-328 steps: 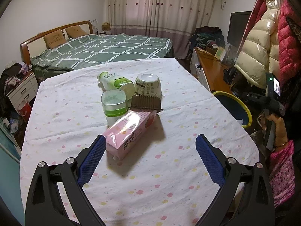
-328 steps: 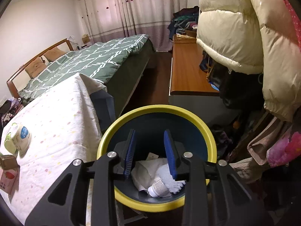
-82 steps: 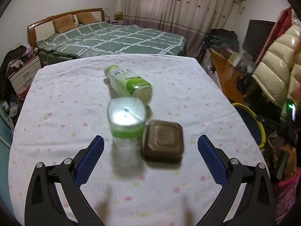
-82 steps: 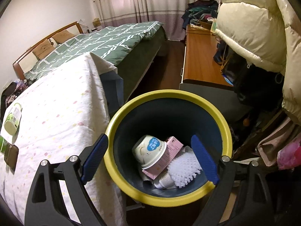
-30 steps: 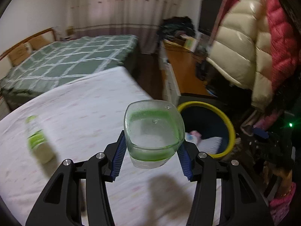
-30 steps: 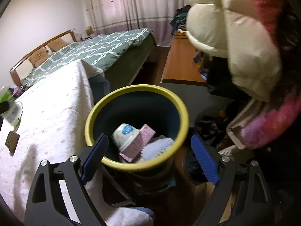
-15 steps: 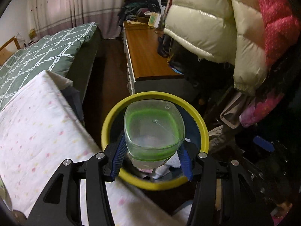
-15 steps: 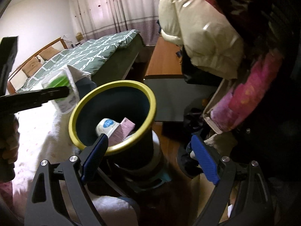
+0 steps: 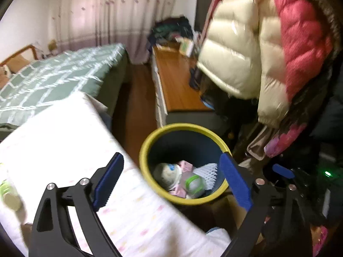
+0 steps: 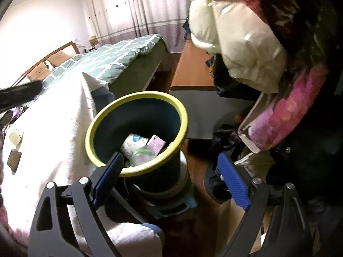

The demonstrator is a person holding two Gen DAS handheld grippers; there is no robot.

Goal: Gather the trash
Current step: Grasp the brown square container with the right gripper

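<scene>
A dark bin with a yellow rim (image 9: 148,141) stands on the floor at the table's corner. Inside it lie a clear cup with a green band (image 9: 194,184), a white bowl-shaped tub (image 9: 168,172), a pink carton (image 9: 185,165) and a white brush (image 9: 209,172). My left gripper (image 9: 170,157) hangs above the bin's near side, its jaws opening with nothing between them. The right gripper (image 10: 170,156) is open and empty, low beside the bin's rim (image 10: 137,95), with the cup (image 10: 142,154) showing inside. A green-and-white bottle (image 9: 9,197) and a brown container (image 10: 14,159) lie on the table.
The table wears a white spotted cloth (image 9: 64,132). A bed with a green quilt (image 9: 53,79) lies behind it, and a wooden desk (image 9: 178,85) runs along the right. Puffy cream and red coats (image 9: 257,49) hang close over the bin. Clothes clutter the floor (image 10: 227,141).
The left gripper has spread its jaws and the green-banded cup has dropped from them into the bin. Its view has swung back toward the table. The right gripper has barely moved.
</scene>
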